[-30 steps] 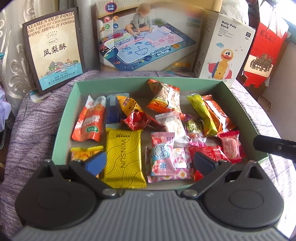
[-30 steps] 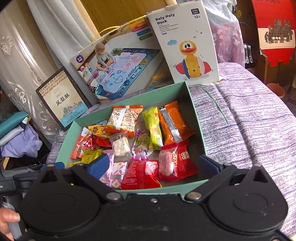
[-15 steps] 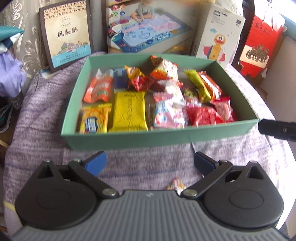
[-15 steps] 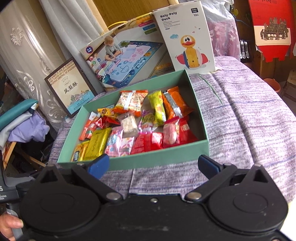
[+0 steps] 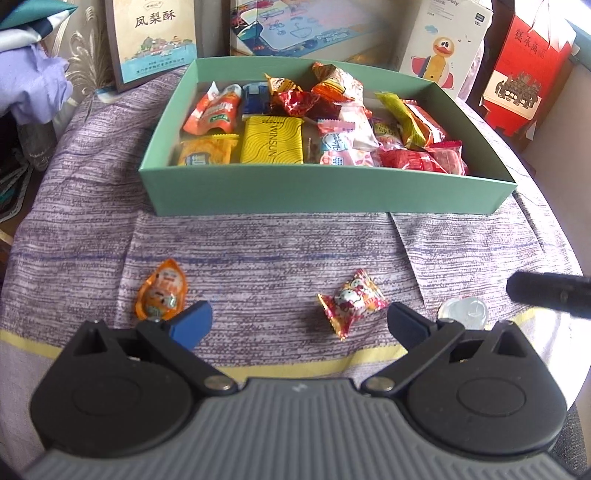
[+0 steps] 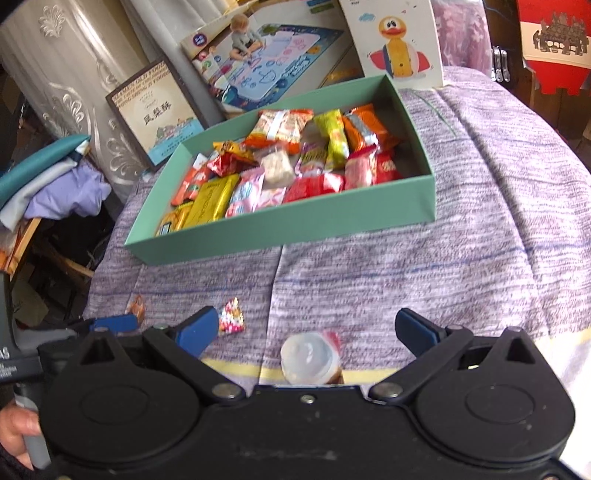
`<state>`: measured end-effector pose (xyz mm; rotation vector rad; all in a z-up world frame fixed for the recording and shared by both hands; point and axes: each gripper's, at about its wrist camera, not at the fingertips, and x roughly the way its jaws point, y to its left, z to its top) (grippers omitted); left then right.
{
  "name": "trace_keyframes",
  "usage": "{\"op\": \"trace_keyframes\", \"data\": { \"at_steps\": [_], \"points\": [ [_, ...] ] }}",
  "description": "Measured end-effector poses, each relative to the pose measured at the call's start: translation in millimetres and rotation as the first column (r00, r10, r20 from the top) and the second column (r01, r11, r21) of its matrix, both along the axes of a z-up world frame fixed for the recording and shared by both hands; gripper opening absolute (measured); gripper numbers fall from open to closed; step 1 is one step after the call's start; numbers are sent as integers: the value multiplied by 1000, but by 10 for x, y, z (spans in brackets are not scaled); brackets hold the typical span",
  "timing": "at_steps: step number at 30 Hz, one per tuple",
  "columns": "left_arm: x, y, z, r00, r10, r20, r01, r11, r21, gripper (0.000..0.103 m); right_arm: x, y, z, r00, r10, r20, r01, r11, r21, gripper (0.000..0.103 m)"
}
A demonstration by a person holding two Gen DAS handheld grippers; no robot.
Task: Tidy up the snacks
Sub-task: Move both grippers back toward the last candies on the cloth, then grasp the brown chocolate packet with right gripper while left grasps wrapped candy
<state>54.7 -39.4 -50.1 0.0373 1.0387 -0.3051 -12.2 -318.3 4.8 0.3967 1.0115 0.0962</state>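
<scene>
A green box [image 5: 325,192] [image 6: 288,229] full of several wrapped snacks sits on a purple cloth. Three loose snacks lie in front of it: an orange jelly packet [image 5: 161,294] [image 6: 135,306], a red patterned candy [image 5: 351,301] [image 6: 231,317] and a clear jelly cup [image 5: 463,313] [image 6: 309,357]. My left gripper [image 5: 299,321] is open, with the patterned candy just ahead between its fingers and the orange packet by its left fingertip. My right gripper [image 6: 306,330] is open, with the jelly cup low between its fingers. Neither holds anything.
Behind the box stand a framed pastry package [image 5: 151,37], a play-mat box [image 5: 306,26], a duck toy box [image 5: 443,40] and a red carton [image 5: 528,70]. Folded clothes [image 6: 55,184] lie left. A hand [image 6: 18,435] grips the left tool.
Both grippers pulled back from over the box towards the cloth's near edge. The three loose snacks in front of the box came into view.
</scene>
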Motion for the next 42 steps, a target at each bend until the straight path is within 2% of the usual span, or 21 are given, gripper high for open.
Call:
{"op": "trace_keyframes", "data": {
  "at_steps": [7,12,17,22,25,27,31,35,40,42],
  "points": [
    [-62,18,-66,1000,4,-19,-4,1000,6,103,-164,83,-89,999,45,-10,-45,997,-65,102],
    [-112,45,-121,999,8,-35,-8,1000,7,103,-260,172,-127,996,85,-19,-87,991,-99,94],
    [-159,65,-172,999,6,-48,-5,1000,9,103,-328,265,-199,990,132,-42,-136,983,-125,73],
    [-135,50,-218,998,3,-60,-2,1000,15,103,-348,406,-302,979,192,-76,-203,959,-200,40],
    [-104,34,-226,998,-2,-57,4,1000,23,103,-367,478,-336,970,231,-79,-244,939,-243,37],
    [-74,15,-225,999,-10,-52,12,999,36,103,-375,460,-324,970,230,-73,-241,939,-244,36],
    [18,-82,-207,999,-49,-25,50,996,72,103,-374,248,-357,988,139,-63,-150,958,-246,36],
    [131,-259,-209,992,-124,5,123,986,110,102,-397,35,-399,996,61,-64,-73,973,-217,36],
    [214,-477,-276,973,-229,2,226,963,148,93,-405,-19,-424,997,47,-58,-58,976,-210,37],
    [214,-546,-300,965,-262,-4,259,954,148,84,-392,-24,-429,997,44,-55,-55,976,-211,37]
  ]
}}
